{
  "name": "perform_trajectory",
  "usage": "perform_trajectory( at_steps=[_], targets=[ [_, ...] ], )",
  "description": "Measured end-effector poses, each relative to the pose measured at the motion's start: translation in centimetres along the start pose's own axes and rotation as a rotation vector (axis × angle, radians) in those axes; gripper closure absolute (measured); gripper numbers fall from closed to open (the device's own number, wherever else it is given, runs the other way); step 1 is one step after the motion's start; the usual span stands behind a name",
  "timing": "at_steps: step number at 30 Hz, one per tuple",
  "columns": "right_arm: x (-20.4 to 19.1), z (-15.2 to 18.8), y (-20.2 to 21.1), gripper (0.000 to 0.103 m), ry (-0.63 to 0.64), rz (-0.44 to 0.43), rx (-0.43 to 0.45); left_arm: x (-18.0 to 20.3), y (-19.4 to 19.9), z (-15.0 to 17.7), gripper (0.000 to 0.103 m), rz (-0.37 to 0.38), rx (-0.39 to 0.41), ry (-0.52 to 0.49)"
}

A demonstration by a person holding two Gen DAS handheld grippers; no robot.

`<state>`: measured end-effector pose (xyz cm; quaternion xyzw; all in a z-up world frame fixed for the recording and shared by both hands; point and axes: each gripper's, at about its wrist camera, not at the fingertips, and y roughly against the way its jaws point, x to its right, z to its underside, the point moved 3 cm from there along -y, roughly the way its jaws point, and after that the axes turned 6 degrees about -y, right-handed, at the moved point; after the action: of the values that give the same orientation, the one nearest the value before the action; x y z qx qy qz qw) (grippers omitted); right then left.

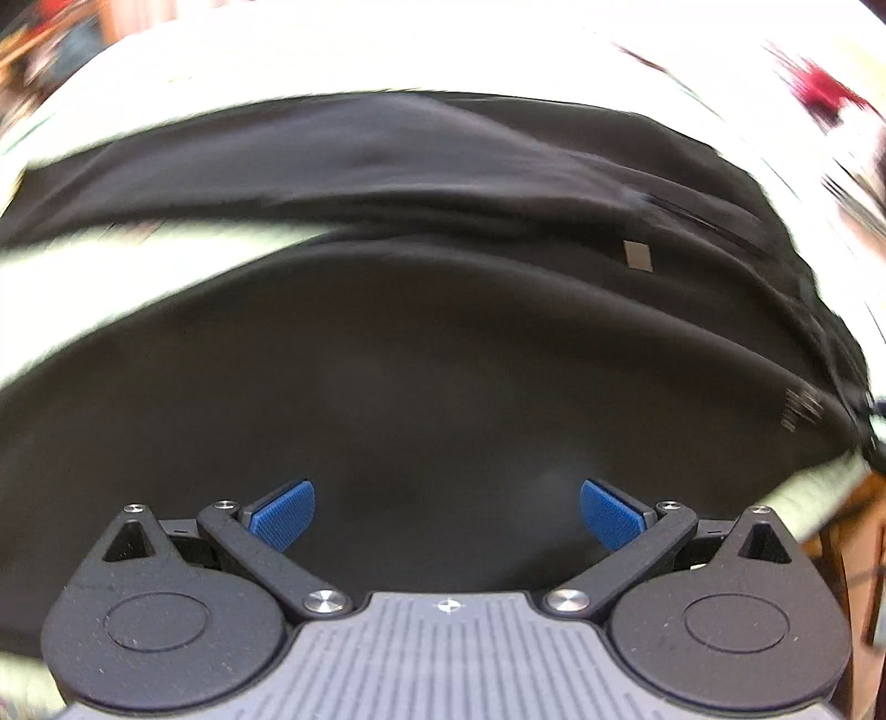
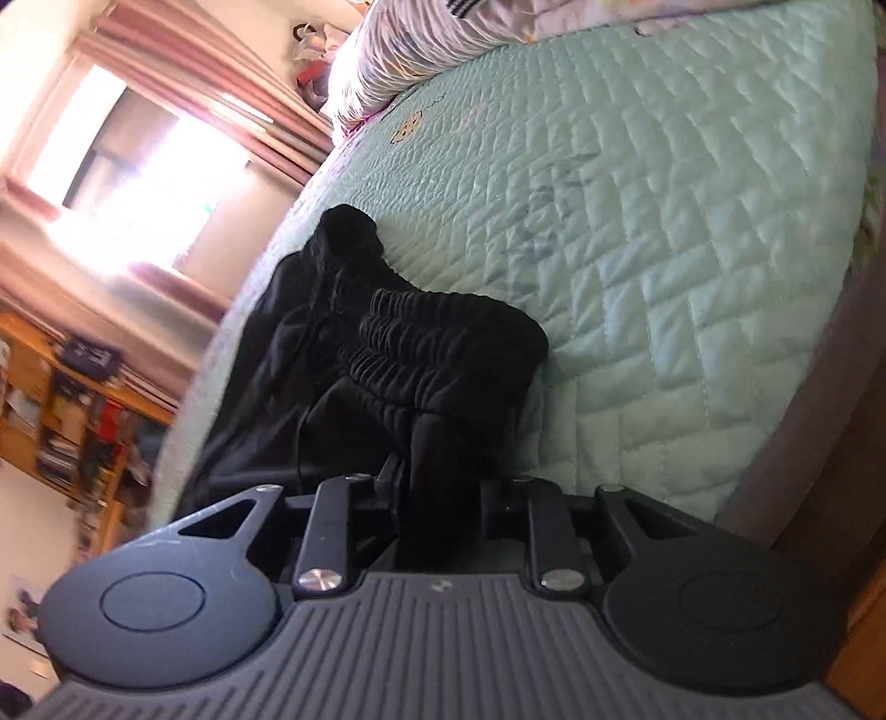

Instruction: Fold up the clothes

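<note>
- On the near edge of the bed, my right claw [image 2: 437,487] is clamped on a fold of the black trousers [image 2: 387,354]; the pads are buried in cloth, and the gathered elastic waistband [image 2: 437,327] bunches just beyond them.
- My left claw [image 1: 447,512] stands wide open over the same black cloth [image 1: 421,354]; its blue pads [image 1: 282,512] hold nothing.
- Step in hand, as I judge it: the garment is gripped at the waist end while its body lies rumpled, not flat. Whether this is spreading before a fold or carrying a fold over, the views do not settle.
- Next move calls for a second grip by my left claw on an edge, and even tension so the fabric does not twist.
- Surface: a pale green quilted bedspread [image 2: 664,232], soft, liable to drag.
- Room: patterned bedding [image 2: 421,39] at the far end; a bright curtained window [image 2: 127,166] and wooden shelves [image 2: 66,421] to the left.
</note>
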<state>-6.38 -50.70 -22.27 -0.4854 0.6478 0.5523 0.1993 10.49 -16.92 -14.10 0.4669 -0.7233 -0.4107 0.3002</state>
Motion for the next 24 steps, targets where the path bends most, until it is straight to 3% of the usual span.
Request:
perform_trajectory(
  at_steps=[3, 7, 9, 12, 14, 16, 21, 24],
  targets=[
    [0.4, -0.9, 2.0, 0.062, -0.045, 0.0, -0.023, 3.1, -0.9, -1.4, 0.001, 0.039, 0.01, -0.091],
    [-1.4, -3.2, 6.3, 0.053, 0.111, 0.13, 0.184, 5.5, -3.1, -2.3, 0.001, 0.106, 0.007, -0.13],
    [-2.6, -5.9, 5.9, 0.053, 0.197, 0.067, 0.236, 6.7, -4.2, -2.7, 0.001, 0.14, 0.006, -0.149],
    [-4.5, -10.2, 0.8, 0.049, 0.107, -0.139, 0.052, 7.6, -5.5, -2.8, 0.001, 0.181, -0.006, -0.161],
    [-5.6, -12.4, -3.6, 0.039, -0.014, -0.253, -0.056, 7.2, -6.1, -2.3, 0.001, 0.198, -0.021, -0.154],
    [-7.8, -14.4, -8.3, 0.03, -0.011, -0.237, -0.112, 6.8, -6.2, -2.3, 0.001, 0.204, -0.017, -0.163],
    [-10.9, -17.9, -18.6, 0.025, -0.025, -0.141, -0.215, 5.8, -6.8, -2.5, 0.001, 0.242, -0.001, -0.176],
    [-11.0, -17.9, -22.9, 0.024, -0.092, -0.181, -0.344, 5.1, -7.1, -2.5, 0.001, 0.277, 0.005, -0.18]
  ],
)
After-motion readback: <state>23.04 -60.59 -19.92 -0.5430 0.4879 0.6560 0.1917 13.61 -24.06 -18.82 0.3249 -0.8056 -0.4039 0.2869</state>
